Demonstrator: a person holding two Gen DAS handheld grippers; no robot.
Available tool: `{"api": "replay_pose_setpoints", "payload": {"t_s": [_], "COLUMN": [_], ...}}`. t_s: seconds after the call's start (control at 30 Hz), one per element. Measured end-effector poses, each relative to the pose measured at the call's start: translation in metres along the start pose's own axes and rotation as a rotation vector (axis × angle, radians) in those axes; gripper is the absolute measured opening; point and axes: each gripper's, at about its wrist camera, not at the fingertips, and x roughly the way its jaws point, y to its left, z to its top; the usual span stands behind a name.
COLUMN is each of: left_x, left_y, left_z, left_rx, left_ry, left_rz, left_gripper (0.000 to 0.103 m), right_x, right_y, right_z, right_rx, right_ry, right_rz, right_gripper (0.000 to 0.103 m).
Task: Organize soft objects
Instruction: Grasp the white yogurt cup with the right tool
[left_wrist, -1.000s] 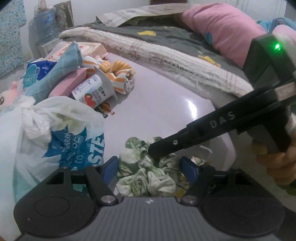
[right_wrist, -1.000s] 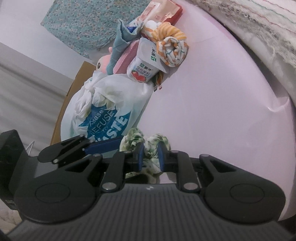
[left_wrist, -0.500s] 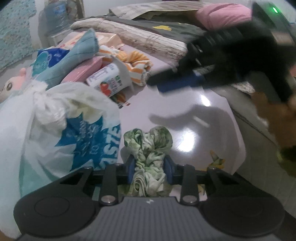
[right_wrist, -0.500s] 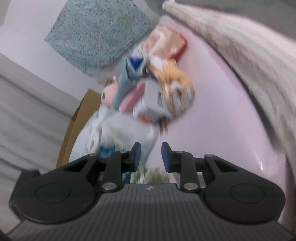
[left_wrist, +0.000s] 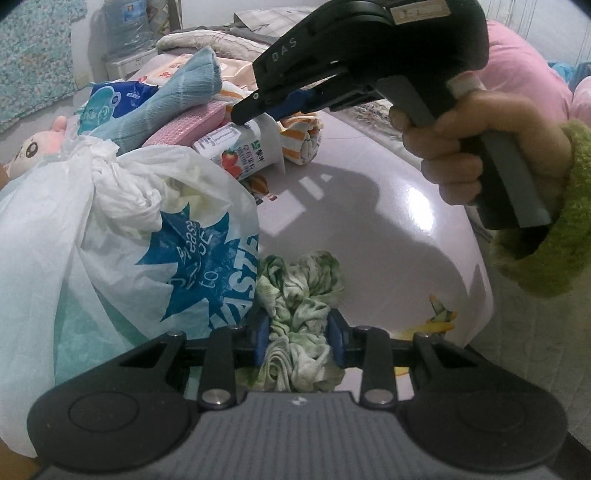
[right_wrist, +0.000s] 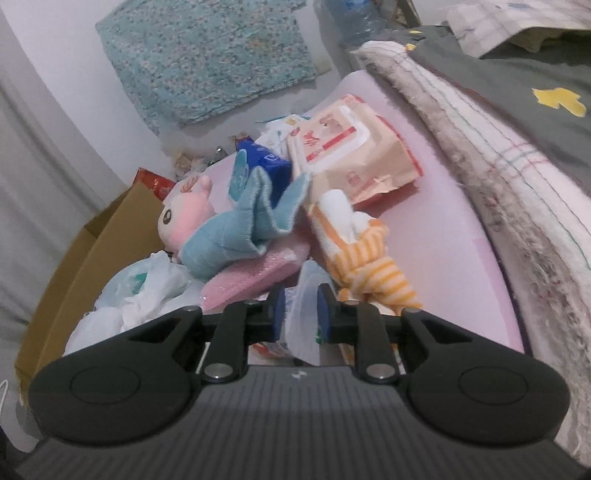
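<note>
Upper middle of the left wrist view: "DAS" on the right claw. Lower left: "ASTE" in white on the plastic bag's blue patch.

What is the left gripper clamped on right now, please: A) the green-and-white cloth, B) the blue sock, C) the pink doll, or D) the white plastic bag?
A: in the left wrist view the left gripper has its blue pads pressed against both sides of the green-and-white cloth.
</note>
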Motion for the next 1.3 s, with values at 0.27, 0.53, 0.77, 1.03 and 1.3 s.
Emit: {"api": "replay_pose_setpoints", "payload": {"t_s": [0.27, 0.53, 0.77, 1.03, 1.3], "left_x": [0.0, -0.001, -0.002, -0.003, -0.003], "left_y": [0.004, 0.01, 0.013, 0.017, 0.018], "left_z": [-0.002, -0.005, -0.006, -0.009, -0.01], "left_rx": [-0.019, -0.041, -0.059, -0.083, -0.09], "left_ry": [-0.008, -0.015, -0.028, -0.042, -0.046], "left_rz": [-0.003, -0.012, -0.025, -0.033, -0.038], "left_gripper": [0.034, 0.034, 0.034, 0.034, 0.034], "right_x": [-0.021, -0.066, -0.1, -0.099, -0.112], "right_y": [0.015, 0.024, 0.052, 0.108, 0.094], "right_z": [-0.008, -0.022, -0.042, -0.085, -0.052], "right_rx": [-0.052, -0.175, -0.51, -0.957, -0.683], "right_ry": [-0.007, 0.016, 0.087, 0.205, 0.099], "right_rz": [-0.048, -0.168, -0.369, -0.425, -0.342], "right_gripper": [0.005, 0.005, 0.001, 0.0, 0.014]}}
